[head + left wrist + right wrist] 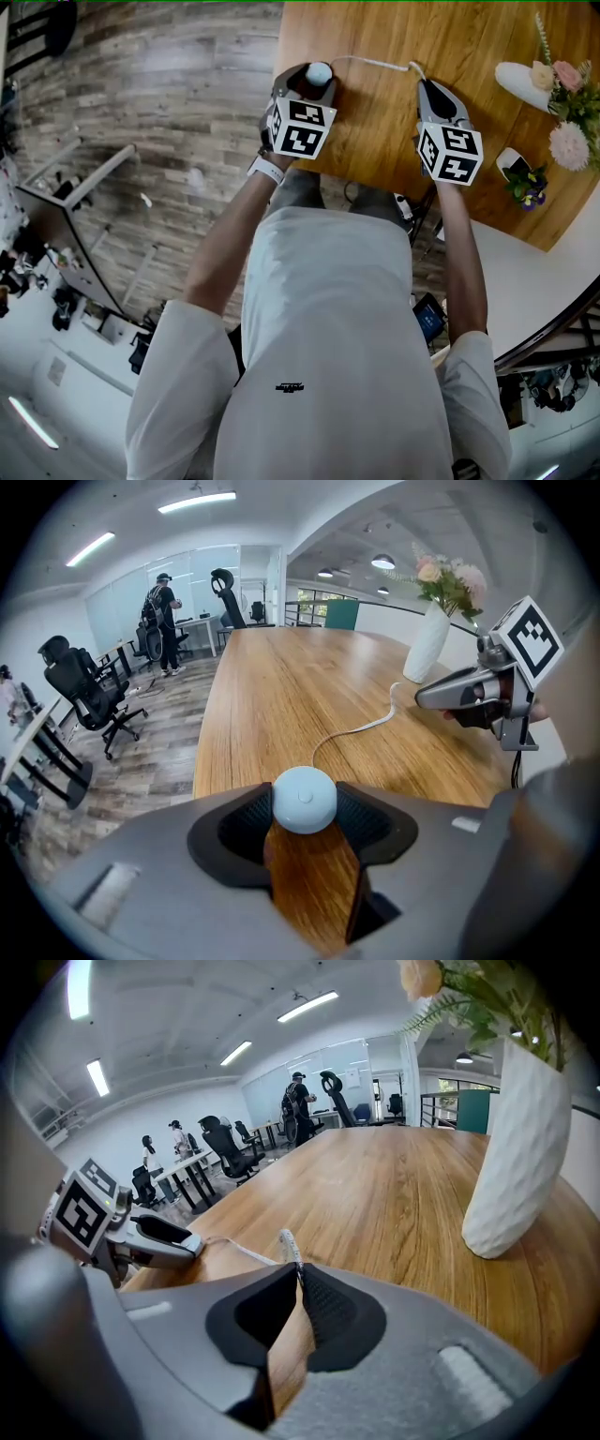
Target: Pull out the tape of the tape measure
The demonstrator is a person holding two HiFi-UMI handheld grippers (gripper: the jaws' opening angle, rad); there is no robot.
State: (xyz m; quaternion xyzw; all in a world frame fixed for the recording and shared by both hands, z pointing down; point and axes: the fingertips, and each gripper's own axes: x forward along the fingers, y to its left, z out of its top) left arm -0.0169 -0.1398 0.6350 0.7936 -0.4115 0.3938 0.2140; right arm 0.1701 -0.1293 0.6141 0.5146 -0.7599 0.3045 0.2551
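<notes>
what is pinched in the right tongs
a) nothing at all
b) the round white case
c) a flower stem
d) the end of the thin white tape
D: the right gripper view shows the right tongs closed on the tape, whose tip sticks up above them, while the round case sits at the tape's other end.

Small round pale-blue tape measure (304, 799) near wood table (281, 686) edge, thin white tape (361, 728) pulled out, curving rightward.
</notes>
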